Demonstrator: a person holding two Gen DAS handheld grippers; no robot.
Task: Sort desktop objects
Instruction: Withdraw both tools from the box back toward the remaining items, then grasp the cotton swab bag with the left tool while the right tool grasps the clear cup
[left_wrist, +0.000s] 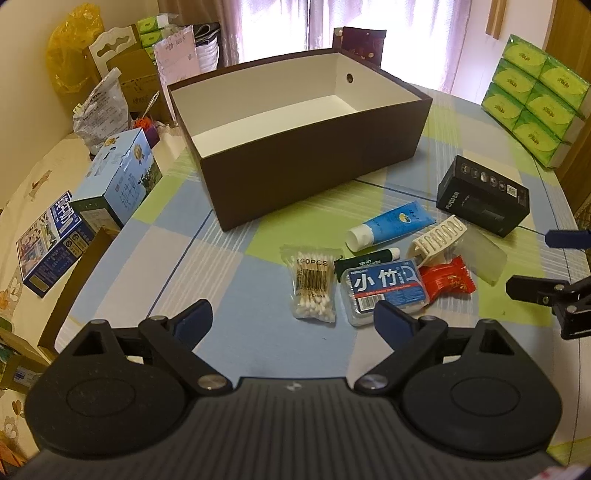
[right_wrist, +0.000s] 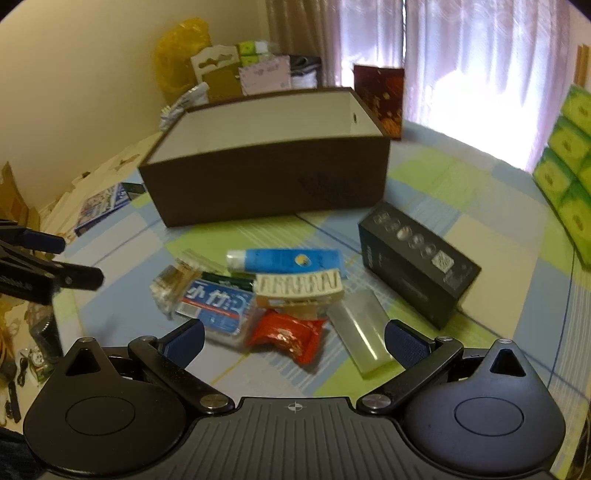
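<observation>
1. One big container dominates my feed: a brown storage box (left_wrist: 310, 173) with a white lining, standing toward the far edge of the tabletop (left_wrist: 236, 280), which wears a checked cloth. Through the left wrist camera I see into it, and what shows of the floor and walls is bare.
2. Everything to be sorted lies loose on the cloth between the box and my grippers, toward the right side of the tabletop.
3. Running through the pile: a clear packet of cotton swabs (left_wrist: 313, 286) printed "100PCS" lies flat at the left end. Just beside it is a clear plastic case with a blue label (left_wrist: 384, 291), overlapping a dark green tube (left_wrist: 369, 258).
4. A blue tube with a white cap (left_wrist: 391, 227) lies on its side nearest the box. A white hair claw (left_wrist: 439, 238) rests against a red wrapped packet (left_wrist: 448, 282). A frosted clear sleeve (left_wrist: 484, 256) lies flat at the right.
5. A black carton (left_wrist: 482, 194) sits apart, further right.
6. My left gripper (left_wrist: 293, 317) hovers with jaws spread wide, nothing between them.
7. My right gripper (right_wrist: 293, 339) is blurred, also gaping wide and empty, above the red packet.
</observation>
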